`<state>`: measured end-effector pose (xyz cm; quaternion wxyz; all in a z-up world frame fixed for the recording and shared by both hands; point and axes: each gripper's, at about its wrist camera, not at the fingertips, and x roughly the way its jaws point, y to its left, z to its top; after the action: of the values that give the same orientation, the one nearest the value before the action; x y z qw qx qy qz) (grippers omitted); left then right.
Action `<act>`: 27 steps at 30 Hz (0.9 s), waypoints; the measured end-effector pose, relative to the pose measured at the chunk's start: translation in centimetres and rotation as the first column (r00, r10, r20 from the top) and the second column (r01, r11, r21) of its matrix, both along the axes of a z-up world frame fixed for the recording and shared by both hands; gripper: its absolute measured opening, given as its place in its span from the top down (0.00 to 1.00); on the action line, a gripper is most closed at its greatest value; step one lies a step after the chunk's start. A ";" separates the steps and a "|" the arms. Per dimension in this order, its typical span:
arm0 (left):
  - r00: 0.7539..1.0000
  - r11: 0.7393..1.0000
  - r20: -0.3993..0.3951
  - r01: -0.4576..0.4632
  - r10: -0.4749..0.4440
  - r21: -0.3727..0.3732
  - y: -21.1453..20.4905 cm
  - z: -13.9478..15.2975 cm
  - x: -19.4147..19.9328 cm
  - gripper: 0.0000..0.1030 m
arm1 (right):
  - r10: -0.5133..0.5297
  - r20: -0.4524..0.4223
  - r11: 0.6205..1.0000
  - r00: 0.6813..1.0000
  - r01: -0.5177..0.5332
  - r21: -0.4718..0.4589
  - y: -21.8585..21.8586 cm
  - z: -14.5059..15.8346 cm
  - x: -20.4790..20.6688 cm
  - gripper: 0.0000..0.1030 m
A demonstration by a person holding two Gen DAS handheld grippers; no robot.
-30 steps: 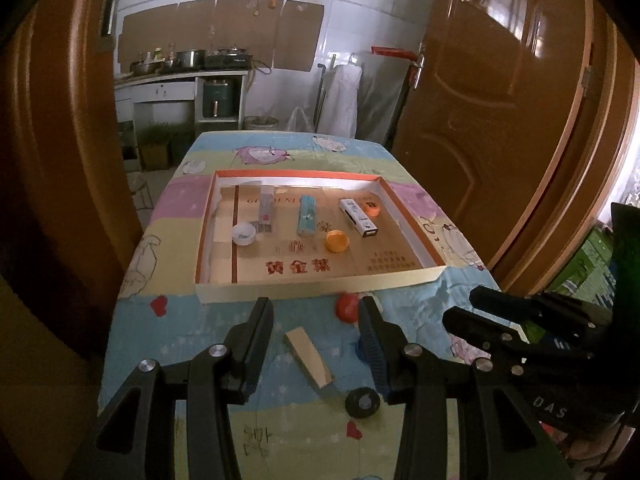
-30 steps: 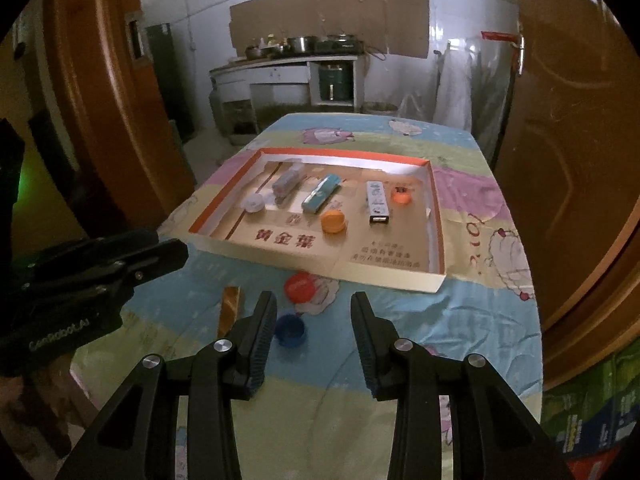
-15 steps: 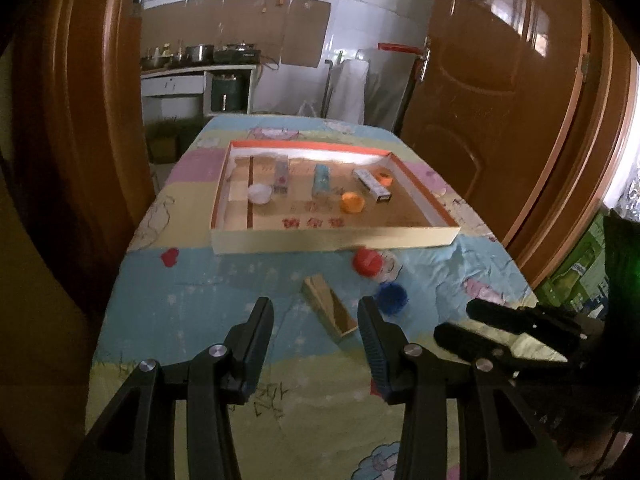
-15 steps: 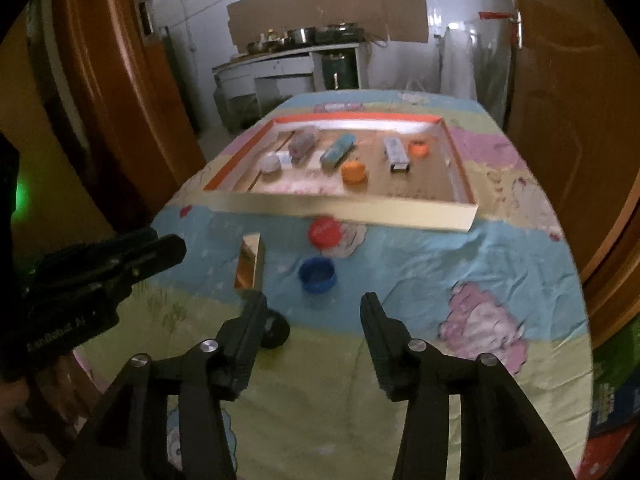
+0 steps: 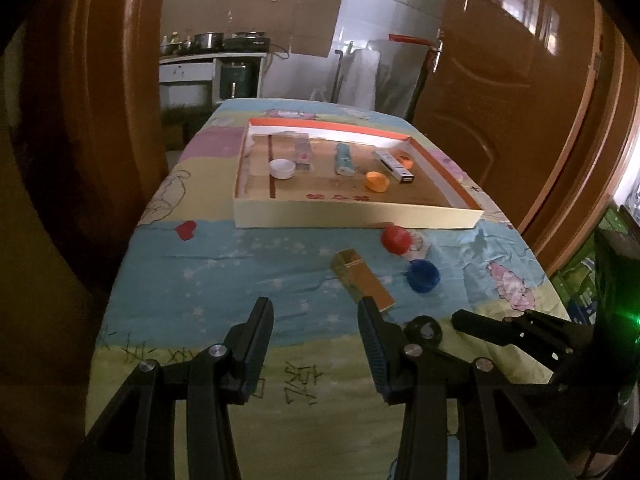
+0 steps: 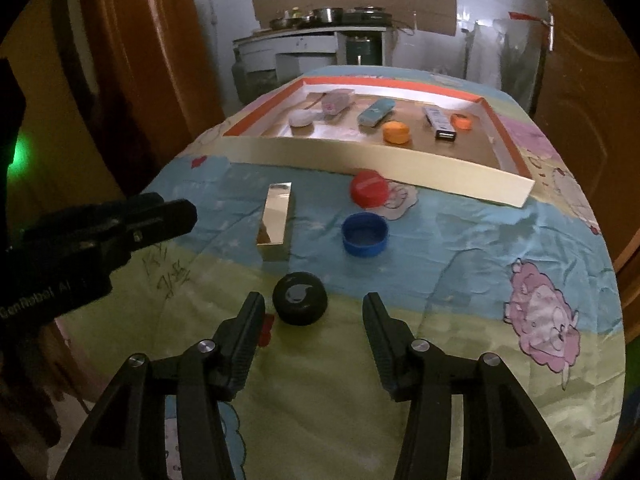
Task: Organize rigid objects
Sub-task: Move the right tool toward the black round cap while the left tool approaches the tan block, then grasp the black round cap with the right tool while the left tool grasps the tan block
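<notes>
A shallow cardboard tray [image 5: 356, 212] [image 6: 400, 160] with an orange rim sits mid-table and holds several small items. On the cloth in front of it lie a red cap [image 6: 369, 188] [image 5: 396, 239], a blue cap [image 6: 365, 234] [image 5: 423, 276], a gold box [image 6: 276, 218] [image 5: 362, 280] and a black cap [image 6: 300, 298] [image 5: 425, 330]. My right gripper [image 6: 314, 312] is open, just short of the black cap, which lies level with its fingertips. My left gripper [image 5: 316, 316] is open and empty, near the gold box's near end.
In the tray lie a white cap [image 5: 282, 169], a teal tube [image 5: 344, 159], an orange cap [image 5: 377, 181], a white stick [image 5: 394, 166] and a clear packet [image 5: 303, 152]. Brown doors [image 5: 520, 80] flank the table. A kitchen counter [image 5: 212, 60] stands behind.
Both grippers have dropped lower and drawn back toward the table's near end. The black cap now lies close to the right gripper's fingertips. Both stay open.
</notes>
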<state>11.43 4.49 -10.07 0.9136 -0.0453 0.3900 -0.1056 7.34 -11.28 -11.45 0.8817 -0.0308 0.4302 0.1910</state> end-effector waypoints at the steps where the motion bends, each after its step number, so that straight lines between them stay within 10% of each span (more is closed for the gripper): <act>1: 1.000 1.000 0.000 -0.002 0.002 0.000 0.1 -0.1 0.1 0.57 | 0.004 0.001 1.000 1.000 -0.004 -0.003 0.2 -0.1 0.0 0.49; 7: 1.000 1.000 -0.009 0.007 -0.007 -0.011 0.0 -0.2 0.4 0.57 | 0.020 0.030 0.998 0.999 -0.018 -0.053 1.4 -0.6 0.2 0.50; 9: 1.000 1.000 -0.013 0.011 -0.011 -0.016 -0.3 -0.2 0.7 0.57 | 0.008 0.044 0.997 0.999 -0.005 -0.078 1.5 -0.7 0.3 0.71; 27: 0.992 0.998 -0.123 -0.036 0.042 0.051 -6.3 -3.2 5.8 0.57 | -0.063 0.059 0.998 0.996 0.063 -0.006 -3.1 0.0 -2.3 0.70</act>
<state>17.26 -1.83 -13.28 0.8903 -0.0370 0.4476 -0.0752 5.09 -14.38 -11.47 0.8994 -0.0263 0.4057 0.1604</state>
